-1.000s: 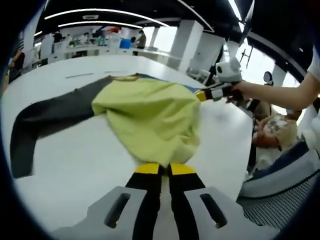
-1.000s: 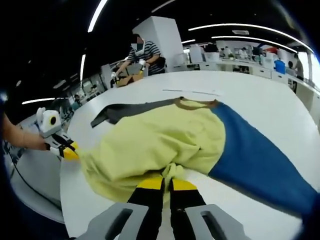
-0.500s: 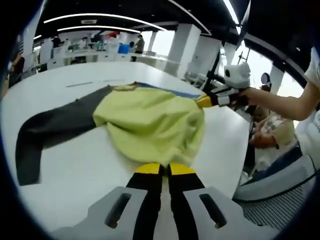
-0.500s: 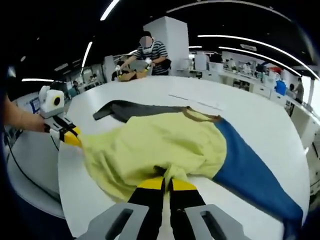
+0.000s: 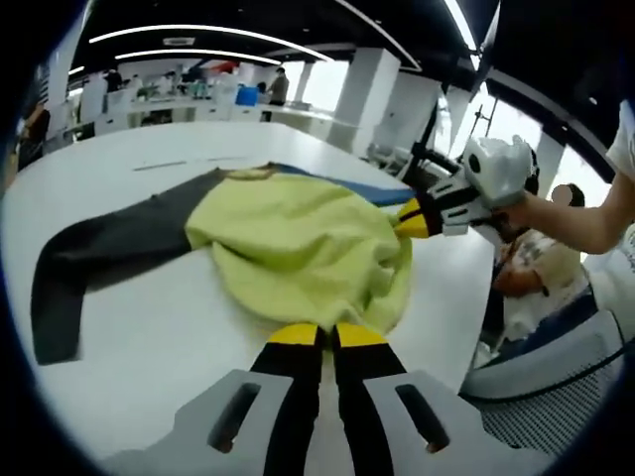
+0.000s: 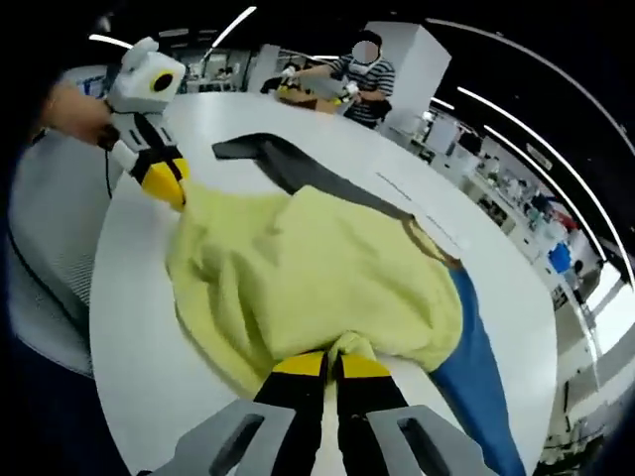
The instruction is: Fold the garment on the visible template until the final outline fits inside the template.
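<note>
A garment with a yellow-green body (image 5: 298, 248), a dark grey sleeve (image 5: 109, 248) and a blue sleeve (image 6: 486, 367) lies on the white table (image 5: 149, 337). Its yellow body (image 6: 317, 288) is bunched and lifted at the hem. My left gripper (image 5: 327, 335) is shut on the hem's near edge. My right gripper (image 6: 332, 362) is shut on another part of the hem. Each gripper also shows in the other's view, the right gripper (image 5: 412, 218) pinching yellow cloth, the left gripper (image 6: 169, 188) likewise. The dark sleeve (image 6: 288, 164) runs away across the table. I see no template outline.
The table edge (image 5: 476, 327) drops off at the right, with chairs (image 5: 556, 357) beyond it. A person (image 6: 362, 84) works at the far side. Thin lines (image 6: 427, 213) mark the tabletop past the collar. Desks and pillars fill the background.
Both grippers have kept hold of the hem. The right gripper has swung closer to the left one, bunching the yellow cloth between them.
</note>
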